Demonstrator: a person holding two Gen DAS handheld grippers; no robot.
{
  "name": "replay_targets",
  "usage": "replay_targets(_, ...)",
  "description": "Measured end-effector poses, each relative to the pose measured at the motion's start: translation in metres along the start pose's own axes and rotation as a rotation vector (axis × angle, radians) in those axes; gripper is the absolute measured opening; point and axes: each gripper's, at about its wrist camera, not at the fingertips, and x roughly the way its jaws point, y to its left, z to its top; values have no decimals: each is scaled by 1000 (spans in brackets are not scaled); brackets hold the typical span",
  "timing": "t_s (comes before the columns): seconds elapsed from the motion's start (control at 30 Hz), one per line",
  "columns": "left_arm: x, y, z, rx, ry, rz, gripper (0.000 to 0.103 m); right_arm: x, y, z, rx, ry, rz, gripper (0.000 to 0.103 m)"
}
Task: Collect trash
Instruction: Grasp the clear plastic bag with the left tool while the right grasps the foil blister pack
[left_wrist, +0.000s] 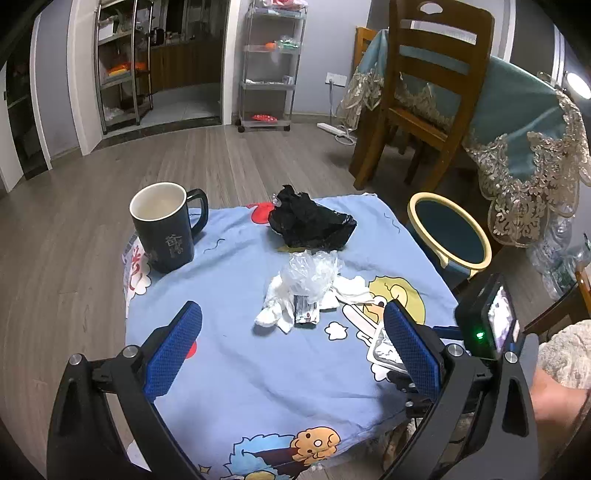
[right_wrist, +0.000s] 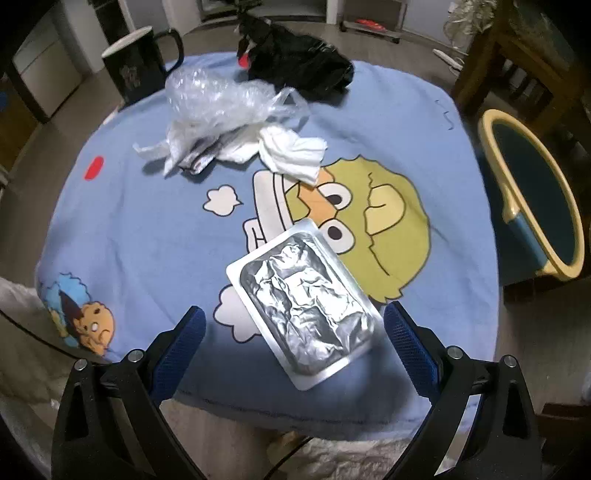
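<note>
A small table with a blue cartoon cloth (left_wrist: 240, 350) (right_wrist: 147, 229) holds trash. A black plastic bag (left_wrist: 310, 221) (right_wrist: 299, 62) lies at the far side. A clear plastic bag (left_wrist: 312, 273) (right_wrist: 218, 96), white tissues (left_wrist: 277, 310) (right_wrist: 291, 155) and a small dark wrapper (left_wrist: 306, 314) (right_wrist: 199, 160) lie in the middle. A silver foil tray (right_wrist: 303, 306) (left_wrist: 384, 350) lies at the near edge. My left gripper (left_wrist: 291, 347) is open and empty, short of the tissues. My right gripper (right_wrist: 293, 350) is open, its fingers either side of the foil tray's near end.
A black mug (left_wrist: 166, 225) (right_wrist: 136, 62) stands at the table's far left. A bin with a yellow rim (left_wrist: 450, 232) (right_wrist: 532, 195) stands by the table's right side. A wooden chair (left_wrist: 424, 92) and a table with a teal cloth (left_wrist: 528, 122) stand beyond it.
</note>
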Motion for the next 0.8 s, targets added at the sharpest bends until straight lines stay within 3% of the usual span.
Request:
replay_targets(0.23, 11, -6, 2, 17, 24, -2, 97, 17, 0, 4, -20, 30, -12, 95)
replay_targets(0.3, 14, -7, 1, 20, 33, 0, 97, 24, 1, 3, -39, 60, -37, 88)
replay_targets(0.37, 20, -9, 0, 34, 44, 14, 97, 20, -1, 4, -35, 42, -34, 69)
replay_targets(0.6, 58, -10, 8, 54, 89, 75, 97, 15, -11, 6, 27, 9, -7, 63)
replay_targets(0.63, 63, -9, 8, 56, 96, 79, 97, 12, -15, 5, 45, 0, 4, 59)
replay_targets(0.67, 68, -9, 9, 58, 103, 81, 97, 8, -19, 7, 63, -11, 19, 45)
replay_targets(0.8, 91, -12, 17, 79, 126, 94, 97, -5, -28, 12, 122, -74, 66, 33)
